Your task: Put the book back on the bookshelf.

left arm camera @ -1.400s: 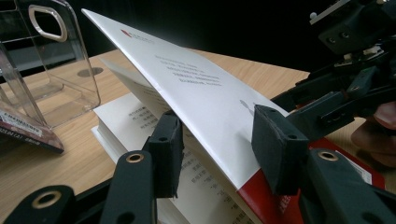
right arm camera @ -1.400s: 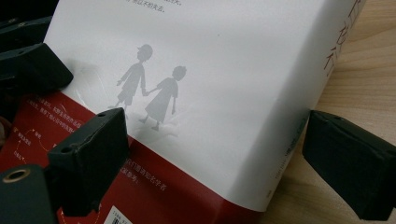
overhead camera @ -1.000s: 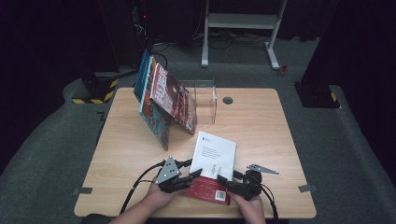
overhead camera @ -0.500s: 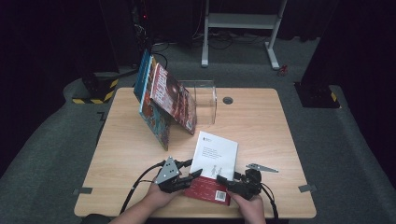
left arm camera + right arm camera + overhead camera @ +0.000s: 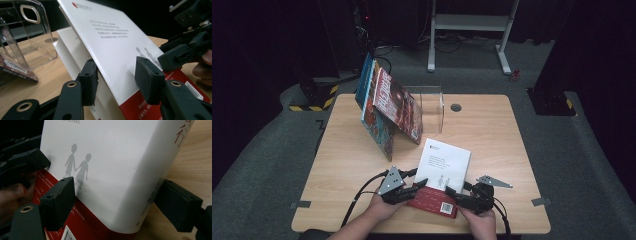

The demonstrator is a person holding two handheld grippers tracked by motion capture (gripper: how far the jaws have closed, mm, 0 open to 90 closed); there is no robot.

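Watching the table: table [image 5: 492, 135] carries everything in play, with a book lying near its front edge and a clear plastic stand [image 5: 432, 107] near the back.
Leaning books: stack of books [image 5: 387, 112] tilts against that stand, well apart from the action.
Book position: white and red book [image 5: 443, 175] lies at the front of the table between both hands, back cover up, barcode toward the person.
What changed: book has barely shifted from a second ago, and both hands sit much where they were; the real news is the right jaws, which have just been closing in with the spine end of the book between them.
What it means: looks like the right side is about to take its grip, so a two-handed lift toward the stand seems to be the next step, by judgement.
Left gripper: left gripper [image 5: 116, 75] straddles the book's edge, one jaw over the cover and one under; whether the pads press cannot be told.
Right gripper: right gripper [image 5: 120, 207] frames the spine corner, and in its own view gaps show on both sides, so nothing is clamped yet.
Hand pose: left hand [image 5: 379, 210] and right hand [image 5: 482, 222] come in low from the front edge, grippers level and angled inward at each other.
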